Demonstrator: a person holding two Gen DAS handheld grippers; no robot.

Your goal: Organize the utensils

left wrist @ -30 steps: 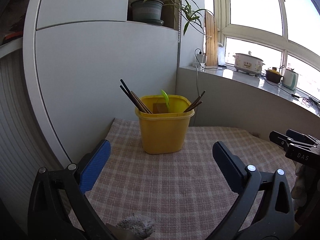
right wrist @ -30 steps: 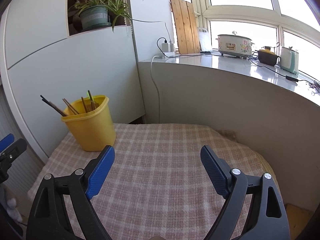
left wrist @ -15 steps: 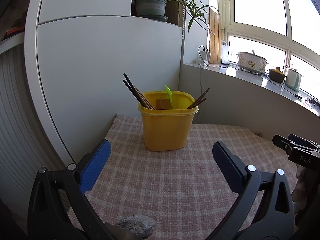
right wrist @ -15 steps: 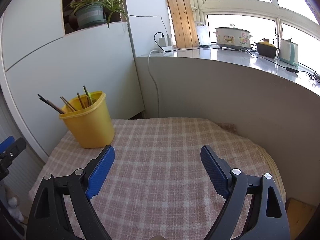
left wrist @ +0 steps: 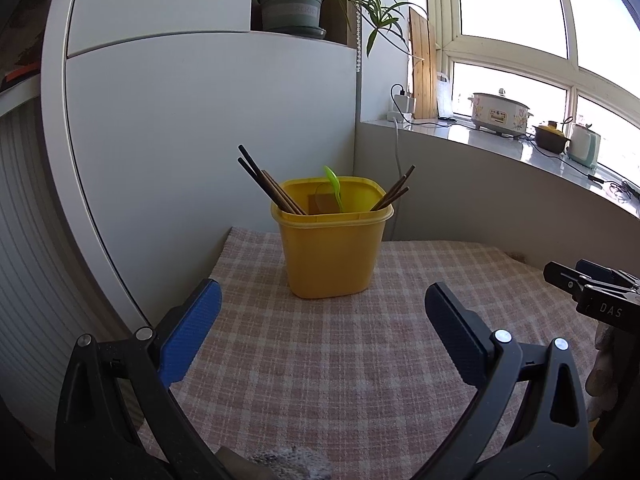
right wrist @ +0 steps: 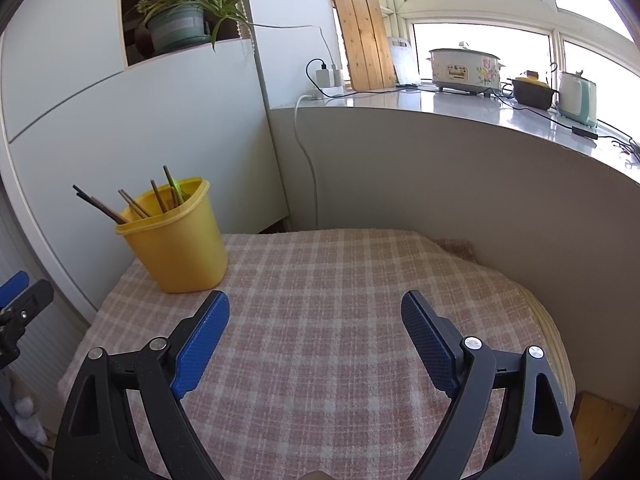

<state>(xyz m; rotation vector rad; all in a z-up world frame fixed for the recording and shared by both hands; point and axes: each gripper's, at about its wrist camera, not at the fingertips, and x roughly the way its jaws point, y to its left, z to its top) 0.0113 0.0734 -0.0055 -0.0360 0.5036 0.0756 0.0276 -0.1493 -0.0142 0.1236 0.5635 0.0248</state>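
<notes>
A yellow plastic tub (left wrist: 332, 244) stands upright at the back left of the checked cloth; it also shows in the right wrist view (right wrist: 176, 240). Several dark chopsticks (left wrist: 268, 184) and a green spoon (left wrist: 335, 188) lean inside it. My left gripper (left wrist: 320, 304) is open and empty, a short way in front of the tub. My right gripper (right wrist: 316, 312) is open and empty, over the cloth to the right of the tub. The right gripper's tips also show at the right edge of the left wrist view (left wrist: 592, 284).
A pink checked cloth (right wrist: 340, 300) covers the table. A white cabinet (left wrist: 200, 140) stands close behind the tub on the left, with a potted plant (left wrist: 296, 4) on it. A grey ledge (right wrist: 460, 152) with a cooker (right wrist: 464, 68), pot and kettle borders the back right.
Both views have tilted slightly, so the tub sits lower in frame in each view than before. Both grippers stay open and empty.
</notes>
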